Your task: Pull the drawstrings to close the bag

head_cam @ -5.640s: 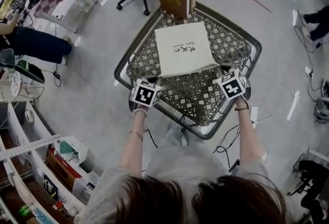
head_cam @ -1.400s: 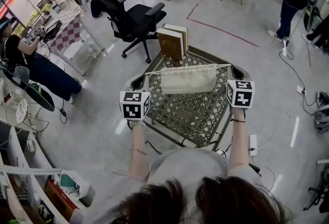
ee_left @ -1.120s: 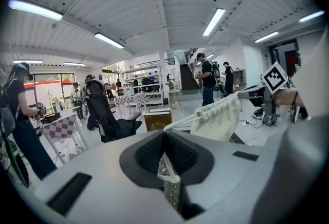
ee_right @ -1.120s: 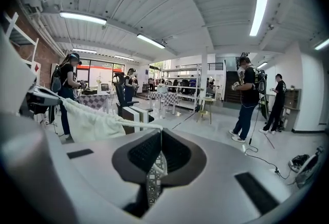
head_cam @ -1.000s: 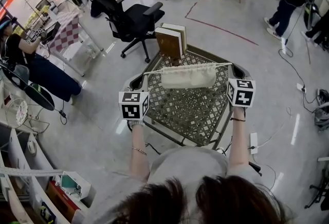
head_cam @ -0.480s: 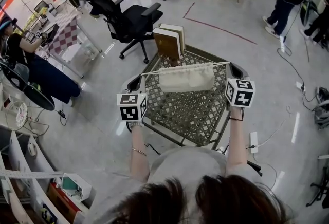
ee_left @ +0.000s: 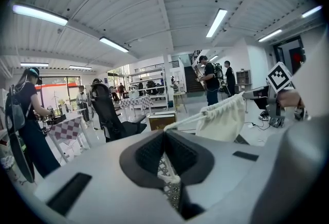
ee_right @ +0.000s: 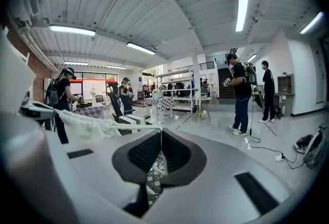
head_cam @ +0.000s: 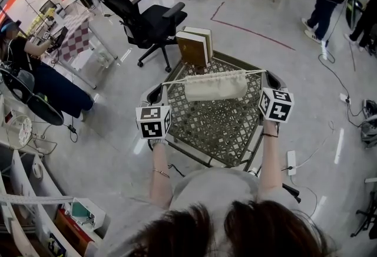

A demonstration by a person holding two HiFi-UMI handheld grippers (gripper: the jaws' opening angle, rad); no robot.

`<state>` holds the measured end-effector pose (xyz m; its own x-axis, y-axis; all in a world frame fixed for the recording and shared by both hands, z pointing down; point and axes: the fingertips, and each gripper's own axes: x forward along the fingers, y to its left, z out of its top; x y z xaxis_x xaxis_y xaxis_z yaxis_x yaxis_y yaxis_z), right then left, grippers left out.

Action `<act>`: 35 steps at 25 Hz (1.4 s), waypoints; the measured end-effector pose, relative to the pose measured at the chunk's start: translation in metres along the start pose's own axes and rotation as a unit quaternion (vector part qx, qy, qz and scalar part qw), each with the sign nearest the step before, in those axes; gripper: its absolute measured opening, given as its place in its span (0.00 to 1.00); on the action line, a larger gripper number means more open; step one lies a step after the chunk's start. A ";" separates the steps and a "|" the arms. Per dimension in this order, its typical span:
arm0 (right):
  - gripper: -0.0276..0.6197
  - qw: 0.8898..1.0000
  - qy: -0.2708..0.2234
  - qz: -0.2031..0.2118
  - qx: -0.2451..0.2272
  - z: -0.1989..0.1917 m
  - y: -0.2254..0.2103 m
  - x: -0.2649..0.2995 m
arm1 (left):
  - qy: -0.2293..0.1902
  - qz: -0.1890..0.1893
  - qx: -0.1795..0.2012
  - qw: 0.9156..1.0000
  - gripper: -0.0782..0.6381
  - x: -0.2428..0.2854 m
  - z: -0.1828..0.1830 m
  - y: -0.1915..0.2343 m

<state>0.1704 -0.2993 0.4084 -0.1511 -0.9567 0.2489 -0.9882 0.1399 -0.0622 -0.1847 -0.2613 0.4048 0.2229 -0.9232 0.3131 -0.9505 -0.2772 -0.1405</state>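
Note:
The cream cloth bag (head_cam: 215, 86) hangs above the lattice table (head_cam: 215, 127), its mouth gathered into pleats along two taut drawstrings (head_cam: 177, 80). At the string's left end my left gripper (head_cam: 164, 89) is shut on the cord; the left gripper view shows the pads (ee_left: 163, 133) pinching it, with the bag (ee_left: 224, 119) beyond on the right. My right gripper (head_cam: 266, 78) holds the other end. In the right gripper view its jaws (ee_right: 160, 130) are shut on the cord (ee_right: 131, 126), which leads left to the bag (ee_right: 85, 121).
Two books (head_cam: 198, 46) stand upright at the table's far edge. A black office chair (head_cam: 150, 17) is behind them. People stand and sit around the room, and cables (head_cam: 339, 88) run over the floor on the right.
Several seconds ago the bag lay flat on the table with both grippers at its near corners. Now it hangs gathered between the raised, spread grippers. Over the last second the right gripper rolled slightly.

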 end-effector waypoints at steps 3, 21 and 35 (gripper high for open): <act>0.08 1.000 -0.005 -0.007 0.008 0.003 -0.004 -0.001 | -0.005 0.002 -0.002 1.000 0.15 0.000 0.001 0.000; 0.08 0.997 -0.021 -0.012 0.075 0.006 -0.014 0.000 | -0.017 0.013 -0.022 1.000 0.15 -0.003 0.003 0.010; 0.08 0.993 -0.034 -0.015 0.116 0.008 -0.027 -0.005 | -0.035 0.014 -0.028 0.999 0.15 -0.007 0.009 0.009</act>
<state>0.1978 -0.3000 0.4012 -0.1113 -0.9756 0.1893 -0.9587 0.0552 -0.2792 -0.1931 -0.2593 0.3930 0.2097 -0.9472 0.2427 -0.9666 -0.2383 -0.0948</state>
